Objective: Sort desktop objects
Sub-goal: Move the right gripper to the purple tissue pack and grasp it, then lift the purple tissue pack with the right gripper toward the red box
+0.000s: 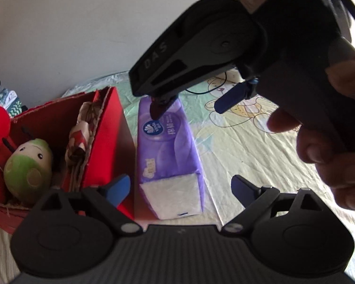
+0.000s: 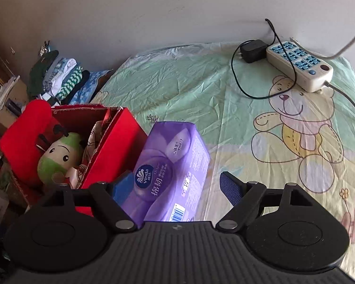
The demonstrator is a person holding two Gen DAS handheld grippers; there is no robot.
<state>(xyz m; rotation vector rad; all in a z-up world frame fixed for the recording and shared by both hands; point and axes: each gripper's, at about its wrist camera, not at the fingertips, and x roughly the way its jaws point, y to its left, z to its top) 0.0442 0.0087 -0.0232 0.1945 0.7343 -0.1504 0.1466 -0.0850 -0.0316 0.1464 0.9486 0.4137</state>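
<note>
A purple tissue pack lies on the bear-print cloth beside a red cardboard box. My left gripper is open, its blue pads either side of the pack's near end, not touching. My right gripper is open over the pack; in the left wrist view it hangs above the pack's far end with one fingertip at the pack's top. The box holds a green plush toy and crumpled patterned paper.
A white power strip with a black adapter and cables lies at the far right of the cloth. Folded clothes are stacked beyond the box at left. A red plush piece leans on the box's left side.
</note>
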